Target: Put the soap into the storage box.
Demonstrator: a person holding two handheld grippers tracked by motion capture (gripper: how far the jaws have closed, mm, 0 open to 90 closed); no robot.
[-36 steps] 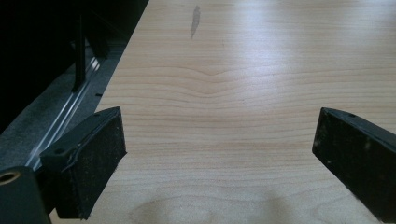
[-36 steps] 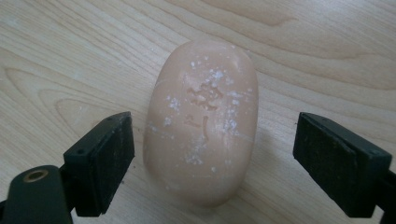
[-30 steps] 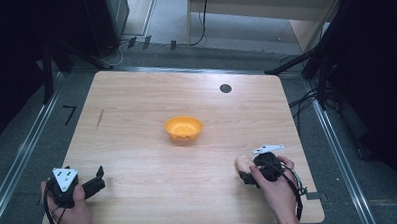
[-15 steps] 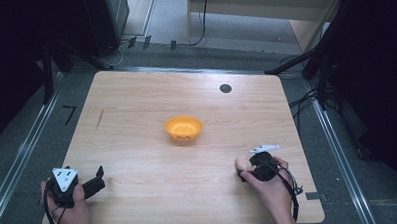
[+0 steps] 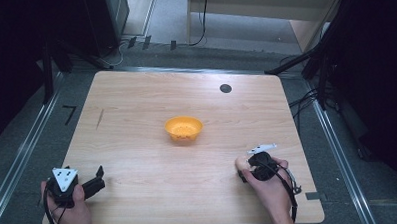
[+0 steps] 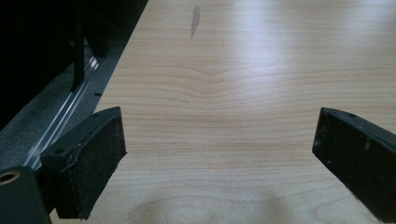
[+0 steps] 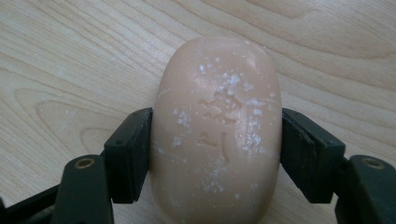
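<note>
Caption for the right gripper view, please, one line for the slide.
Right gripper with both black jaws pressed against the sides of a pale peach soap bar lying on the wooden table.

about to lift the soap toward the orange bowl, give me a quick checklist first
1. Right tongs shut on the soap bar, a pad on each long side, after just closing: ok.
2. Grip centred on the bar: ok.
3. Soap off the table: cannot tell.
4. Orange bowl upright: ok.
5. Table between soap and bowl bare: ok.
6. Left tongs open, off to the side: ok.
</note>
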